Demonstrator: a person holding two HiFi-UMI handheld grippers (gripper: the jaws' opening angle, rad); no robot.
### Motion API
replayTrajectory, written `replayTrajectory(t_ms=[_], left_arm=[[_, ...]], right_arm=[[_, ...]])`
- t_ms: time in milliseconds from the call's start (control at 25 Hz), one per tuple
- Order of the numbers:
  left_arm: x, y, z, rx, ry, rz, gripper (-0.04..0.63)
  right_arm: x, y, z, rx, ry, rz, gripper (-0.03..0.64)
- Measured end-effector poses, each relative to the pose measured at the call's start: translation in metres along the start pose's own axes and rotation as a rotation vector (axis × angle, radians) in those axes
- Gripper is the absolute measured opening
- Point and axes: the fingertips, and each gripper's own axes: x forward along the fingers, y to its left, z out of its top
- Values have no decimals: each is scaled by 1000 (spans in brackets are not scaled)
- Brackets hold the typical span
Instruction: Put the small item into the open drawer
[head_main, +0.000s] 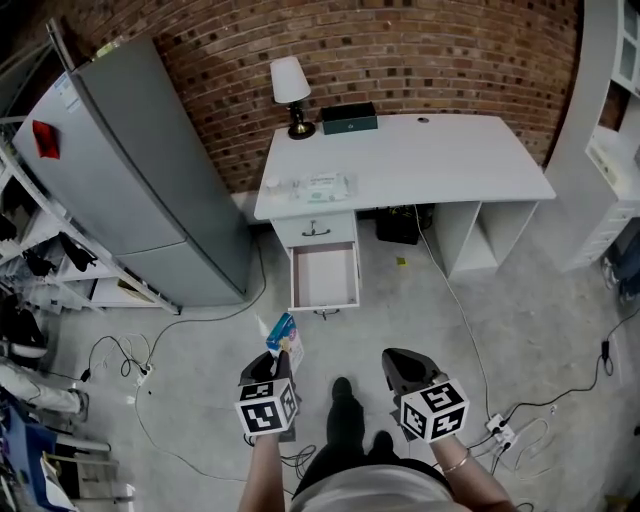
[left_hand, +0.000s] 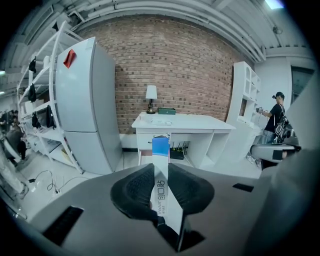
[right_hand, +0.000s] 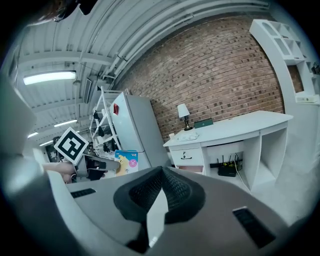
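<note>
The small item is a thin box (head_main: 284, 338) with a blue top and white sides. My left gripper (head_main: 278, 365) is shut on it, and it stands up between the pads (left_hand: 135, 187) in the left gripper view. The box (right_hand: 127, 161) also shows at the left of the right gripper view. The open drawer (head_main: 324, 277) juts out of the white desk (head_main: 430, 160), across the floor ahead of both grippers, and looks empty. It also shows behind the held box (left_hand: 145, 155). My right gripper (head_main: 400, 368) hangs beside the left one, its jaws closed on nothing (right_hand: 161, 169).
A grey fridge (head_main: 130, 170) stands left of the desk. On the desk are a lamp (head_main: 291, 90), a dark green box (head_main: 349, 118) and a flat packet (head_main: 325, 185). Cables trail over the floor (head_main: 130, 370) at left and right. White shelving (head_main: 610, 130) is at the right.
</note>
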Motion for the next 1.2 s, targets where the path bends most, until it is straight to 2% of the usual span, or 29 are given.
replayTrajectory(t_ms=[400, 600, 800, 1200], left_arm=[[129, 69, 84, -4, 21, -33, 98], [181, 103, 112, -11, 34, -55, 98], [219, 124, 122, -18, 63, -65, 98], [281, 133, 109, -25, 138, -55, 98]], right_arm=[[134, -40, 60, 17, 16, -77, 6], [196, -49, 76, 18, 37, -106, 7], [235, -59, 79, 36, 65, -132, 7], [287, -91, 64, 60, 121, -126, 6]])
